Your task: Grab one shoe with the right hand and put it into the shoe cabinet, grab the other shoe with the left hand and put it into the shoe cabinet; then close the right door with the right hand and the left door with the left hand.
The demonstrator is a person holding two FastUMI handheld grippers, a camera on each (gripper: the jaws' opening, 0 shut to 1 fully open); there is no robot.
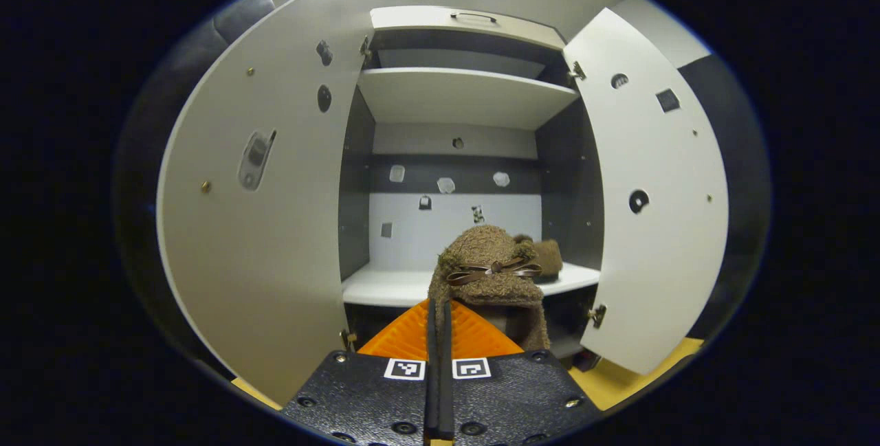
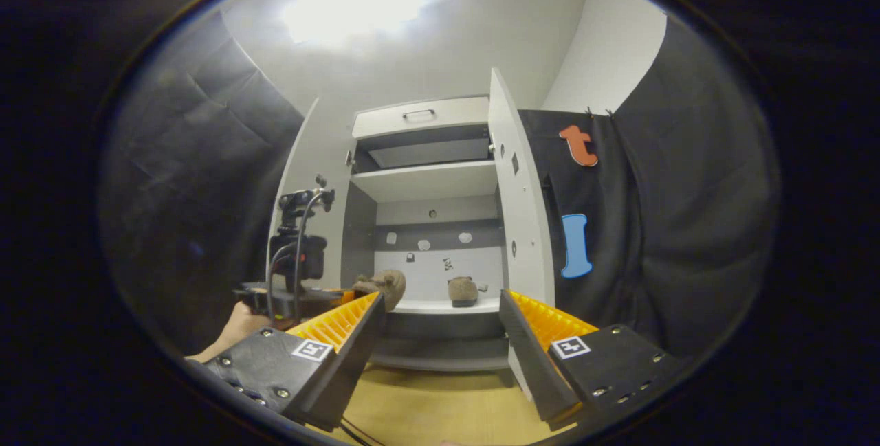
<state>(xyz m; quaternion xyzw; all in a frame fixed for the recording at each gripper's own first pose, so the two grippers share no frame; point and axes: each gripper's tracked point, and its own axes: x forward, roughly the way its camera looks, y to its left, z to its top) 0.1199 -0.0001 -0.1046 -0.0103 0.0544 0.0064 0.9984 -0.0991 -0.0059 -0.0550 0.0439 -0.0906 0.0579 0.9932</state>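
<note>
My left gripper (image 1: pixel 438 308) is shut on a brown fuzzy shoe (image 1: pixel 491 271) with a ribbon bow, held just in front of the lower shelf (image 1: pixel 385 288) of the white shoe cabinet. A second brown shoe (image 1: pixel 548 257) rests on that shelf, behind and to the right. In the right gripper view my right gripper (image 2: pixel 440 298) stands open and holds nothing, well back from the cabinet. That view also has the left gripper (image 2: pixel 295 288) in a hand, the held shoe (image 2: pixel 386 286) at the shelf's left end, and the shelved shoe (image 2: pixel 462 291).
Both cabinet doors stand wide open: the left door (image 1: pixel 261 226) and the right door (image 1: pixel 653 226), also seen edge-on as the right door (image 2: pixel 522 226). An upper shelf (image 1: pixel 460 92) and a drawer (image 1: pixel 467 20) sit above. The floor (image 2: pixel 426 405) is light wood.
</note>
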